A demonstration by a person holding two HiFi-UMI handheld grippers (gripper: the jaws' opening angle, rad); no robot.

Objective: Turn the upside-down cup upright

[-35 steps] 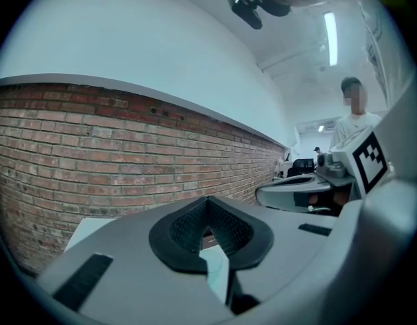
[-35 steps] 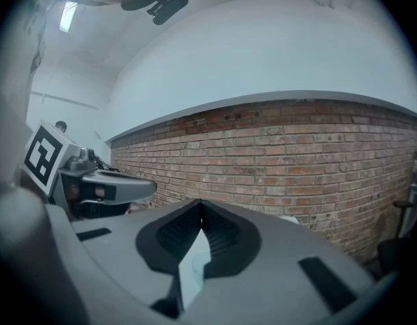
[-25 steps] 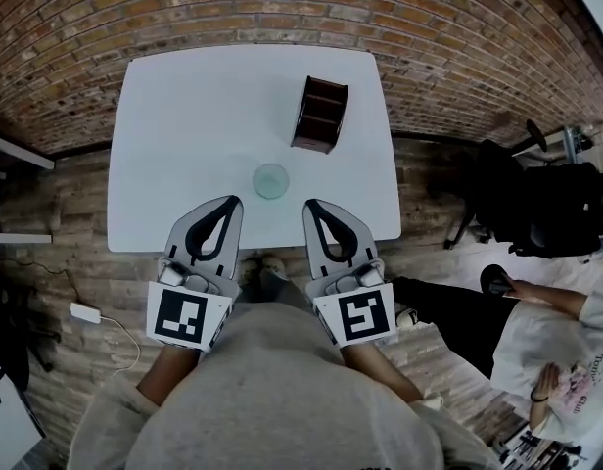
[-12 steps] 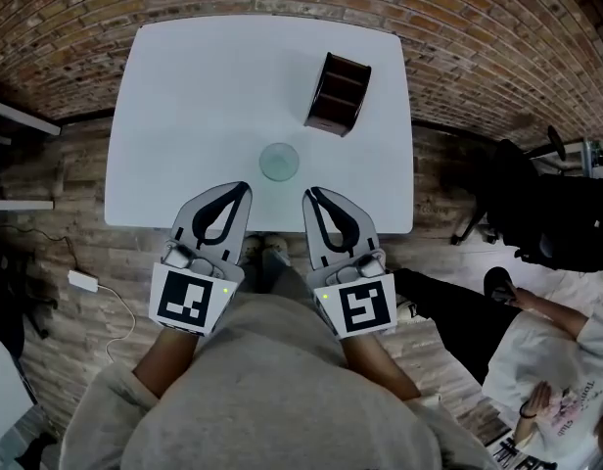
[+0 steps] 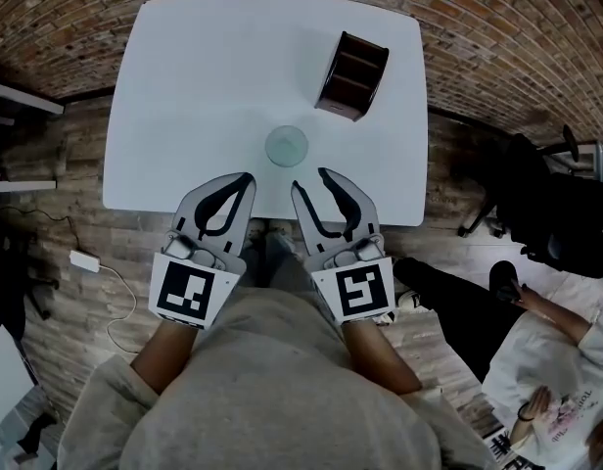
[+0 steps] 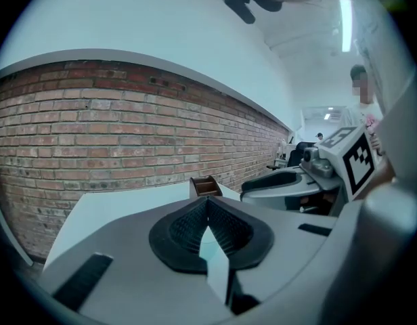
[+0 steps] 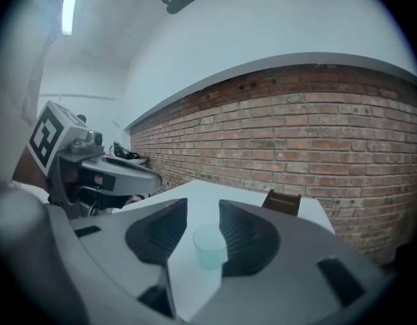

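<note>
White table (image 5: 204,67): cup (image 5: 286,146) stood just beyond right gripper (image 5: 313,179), not between its narrowly parted, just-opening fingers; left gripper (image 5: 245,177) fingers together.

Left gripper (image 5: 246,178): jaws were shut together, empty, pointed forward and tilted slightly down.
Right gripper (image 5: 310,179): jaws stood partly apart, had just been opening, nothing between the pads.
Forearms (image 5: 162,358): bare, held side by side.
</note>
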